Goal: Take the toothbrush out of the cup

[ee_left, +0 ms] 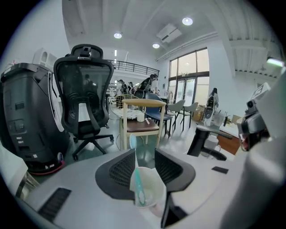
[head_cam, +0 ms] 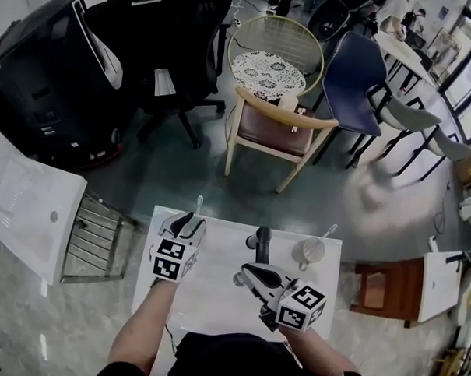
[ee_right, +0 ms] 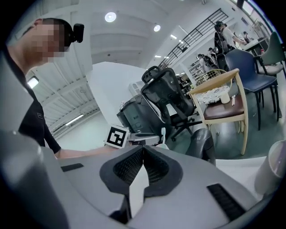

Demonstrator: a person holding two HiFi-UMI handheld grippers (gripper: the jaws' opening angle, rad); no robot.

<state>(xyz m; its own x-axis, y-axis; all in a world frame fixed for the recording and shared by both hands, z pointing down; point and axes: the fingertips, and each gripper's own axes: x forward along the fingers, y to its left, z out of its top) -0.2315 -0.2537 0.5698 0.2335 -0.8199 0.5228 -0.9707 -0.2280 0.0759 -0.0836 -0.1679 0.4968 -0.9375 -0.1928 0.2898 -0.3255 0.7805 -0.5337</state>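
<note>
Desk (head_cam: 215,291): white and small; you stand at its near edge with a gripper in each hand.
Cup (ee_left: 152,188): white and upright, by the desk's far left corner. In the head view it is hidden under the left gripper.
Toothbrush (ee_left: 136,162): teal handle, standing in the cup and leaning against the cup's left side. The head is up, above the rim and level with the jaw tips.
Left gripper (head_cam: 189,219): your jaws are spread apart with the cup sitting between them. The pads flank the cup, with no clear squeeze on it.
Right gripper (ee_right: 143,150): your jaws are clenched together with nothing between them. It is held over the near right part of the desk, pointing toward the far edge.
Second cup (head_cam: 309,253): white, near the far right corner. A thin white utensil leans in it; it is too small to tell what kind.
Black post (head_cam: 261,240): upright at the far edge, between the two cups and apart from both.
</note>
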